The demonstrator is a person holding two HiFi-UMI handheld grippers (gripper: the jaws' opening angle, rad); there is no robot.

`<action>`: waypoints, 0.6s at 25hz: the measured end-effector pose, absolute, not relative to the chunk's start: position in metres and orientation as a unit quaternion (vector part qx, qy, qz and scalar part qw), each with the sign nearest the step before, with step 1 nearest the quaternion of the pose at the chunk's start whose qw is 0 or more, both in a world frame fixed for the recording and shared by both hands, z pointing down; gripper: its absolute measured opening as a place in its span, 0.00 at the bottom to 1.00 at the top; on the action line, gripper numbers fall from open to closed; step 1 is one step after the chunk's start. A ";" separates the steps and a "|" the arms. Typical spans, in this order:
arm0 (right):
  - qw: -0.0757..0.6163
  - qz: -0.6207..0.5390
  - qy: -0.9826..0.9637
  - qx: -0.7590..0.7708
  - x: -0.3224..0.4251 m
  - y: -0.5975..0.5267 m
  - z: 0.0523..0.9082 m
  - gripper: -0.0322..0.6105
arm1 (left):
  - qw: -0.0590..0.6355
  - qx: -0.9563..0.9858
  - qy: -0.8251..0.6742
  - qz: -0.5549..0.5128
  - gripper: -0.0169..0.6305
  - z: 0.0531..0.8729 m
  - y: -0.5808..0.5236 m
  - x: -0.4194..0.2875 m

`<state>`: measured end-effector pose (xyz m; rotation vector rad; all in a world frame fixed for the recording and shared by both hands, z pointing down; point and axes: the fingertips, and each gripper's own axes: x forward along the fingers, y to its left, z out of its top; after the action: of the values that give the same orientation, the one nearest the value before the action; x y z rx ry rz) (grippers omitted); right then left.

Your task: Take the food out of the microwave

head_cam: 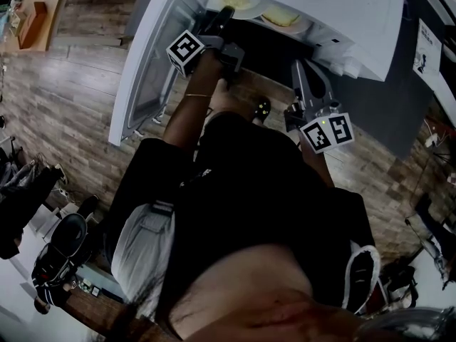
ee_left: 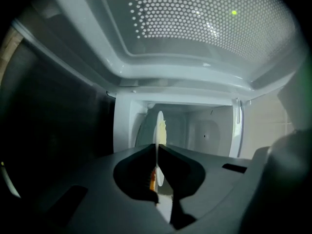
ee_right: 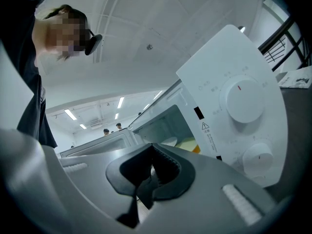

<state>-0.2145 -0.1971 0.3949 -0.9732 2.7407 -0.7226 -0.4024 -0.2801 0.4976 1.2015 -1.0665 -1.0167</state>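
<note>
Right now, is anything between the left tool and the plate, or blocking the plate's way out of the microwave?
Nothing visible. The left tool is shut on the rim of the plate, the door is swung wide open, and the right tool, shut and empty, sits off to the side by the control panel.

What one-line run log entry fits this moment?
left tool: shut on plate rim | plate: inside microwave | right tool: shut, empty, outside
</note>
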 end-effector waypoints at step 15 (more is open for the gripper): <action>0.082 -0.249 0.915 -0.306 -0.206 -0.193 0.398 0.05 | 0.576 0.524 -0.452 -0.434 0.05 0.476 -0.246 -0.384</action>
<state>-0.2063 -0.1929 0.3982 -0.9146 2.7346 -0.7427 -0.3837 -0.2457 0.4759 1.2277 -1.0593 -1.0157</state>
